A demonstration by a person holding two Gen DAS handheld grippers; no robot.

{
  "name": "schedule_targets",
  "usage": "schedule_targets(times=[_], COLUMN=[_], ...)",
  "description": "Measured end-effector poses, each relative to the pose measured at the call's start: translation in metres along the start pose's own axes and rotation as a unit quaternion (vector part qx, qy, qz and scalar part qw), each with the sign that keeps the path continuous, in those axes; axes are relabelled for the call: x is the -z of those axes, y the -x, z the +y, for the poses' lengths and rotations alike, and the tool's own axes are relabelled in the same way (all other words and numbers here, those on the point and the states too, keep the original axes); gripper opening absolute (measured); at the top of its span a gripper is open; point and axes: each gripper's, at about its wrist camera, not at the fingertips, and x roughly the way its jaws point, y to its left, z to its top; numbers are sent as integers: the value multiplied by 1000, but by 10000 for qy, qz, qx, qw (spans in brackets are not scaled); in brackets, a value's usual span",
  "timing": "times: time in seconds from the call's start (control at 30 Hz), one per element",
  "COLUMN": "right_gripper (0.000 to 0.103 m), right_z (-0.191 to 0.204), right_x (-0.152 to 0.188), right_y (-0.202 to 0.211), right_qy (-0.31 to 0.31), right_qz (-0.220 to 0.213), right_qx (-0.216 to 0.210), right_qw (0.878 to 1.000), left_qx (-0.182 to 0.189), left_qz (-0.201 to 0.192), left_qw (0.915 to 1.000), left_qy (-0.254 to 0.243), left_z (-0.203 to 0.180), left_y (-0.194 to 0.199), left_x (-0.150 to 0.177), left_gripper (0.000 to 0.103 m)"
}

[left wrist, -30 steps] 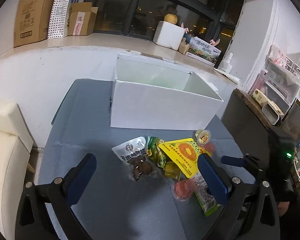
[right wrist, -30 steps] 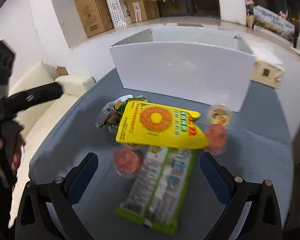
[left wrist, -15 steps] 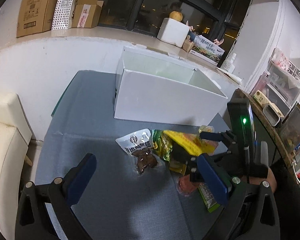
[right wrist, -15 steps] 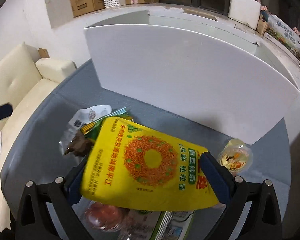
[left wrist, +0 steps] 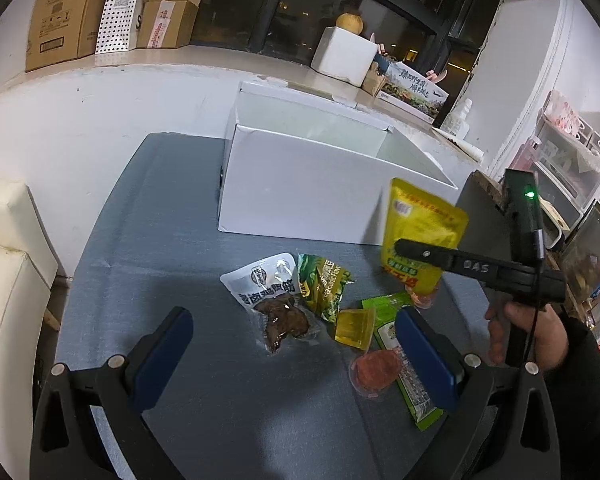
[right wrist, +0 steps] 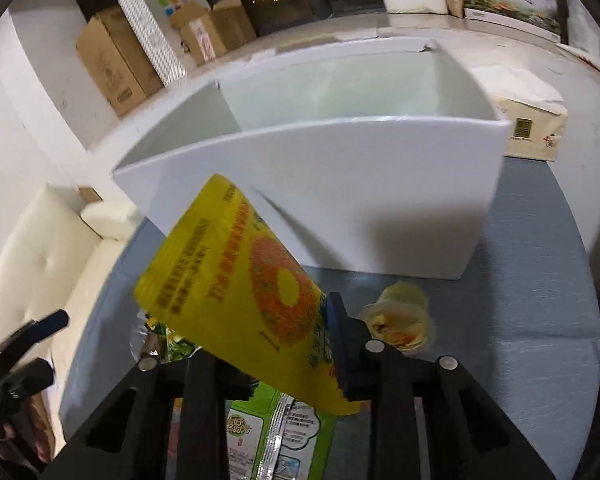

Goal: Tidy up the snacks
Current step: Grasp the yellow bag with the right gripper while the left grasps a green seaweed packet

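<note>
My right gripper (right wrist: 284,364) is shut on a yellow snack bag (right wrist: 236,280) and holds it tilted above the table, in front of the open white box (right wrist: 340,184). The left wrist view shows that bag (left wrist: 420,232) lifted beside the box (left wrist: 308,196), pinched by the right gripper (left wrist: 404,248). My left gripper (left wrist: 296,352) is open and empty, low over the grey table (left wrist: 148,240). Ahead of it lie a grey-white meat packet (left wrist: 268,296), a green packet (left wrist: 324,284), a yellow jelly cup (left wrist: 356,328), a red jelly cup (left wrist: 374,368) and a long green bag (left wrist: 404,360).
A yellow jelly cup (right wrist: 400,320) sits on the table right of the right gripper. A cream sofa (left wrist: 8,280) stands left of the table. Cardboard boxes (left wrist: 64,12) line the window ledge. Shelves with bins (left wrist: 572,168) stand at the right.
My right gripper closed on the yellow bag and lifted it off the pile, tilting it up toward the white box. The left gripper stayed open and barely moved.
</note>
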Motion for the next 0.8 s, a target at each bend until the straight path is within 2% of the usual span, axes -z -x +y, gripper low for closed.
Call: schedule_targets(times=[0.13, 0.23, 0.4, 0.57, 0.67, 0.8], right_gripper=[25, 24, 24, 24, 24, 24], right_z=[-2, 0, 8, 13, 12, 9], right_x=[3, 6, 14, 21, 27, 29], right_y=[13, 39, 83, 120, 134, 139], right_qy=[-57, -93, -171, -175, -193, -278], right_qz=[-152, -375, -751, -1081, -1195, -1251], right_qx=[-208, -422, -621, -650, -637, -665], right_qw=[9997, 9984, 9951, 9919, 9906, 9895], left_qx=[-69, -176, -20, -42, -164, -415], left_qz=[52, 134, 332, 619, 900, 1064], left_qw=[9999, 9996, 9989, 9972, 9947, 9919], left_qy=[-75, -151, -326, -423, -466, -559], left_z=[1, 5, -1, -22, -37, -49], left_y=[-9, -18, -37, -74, -105, -133], left_x=[-1, -2, -6, -18, -23, -21], left_gripper=[103, 103, 103, 103, 103, 100])
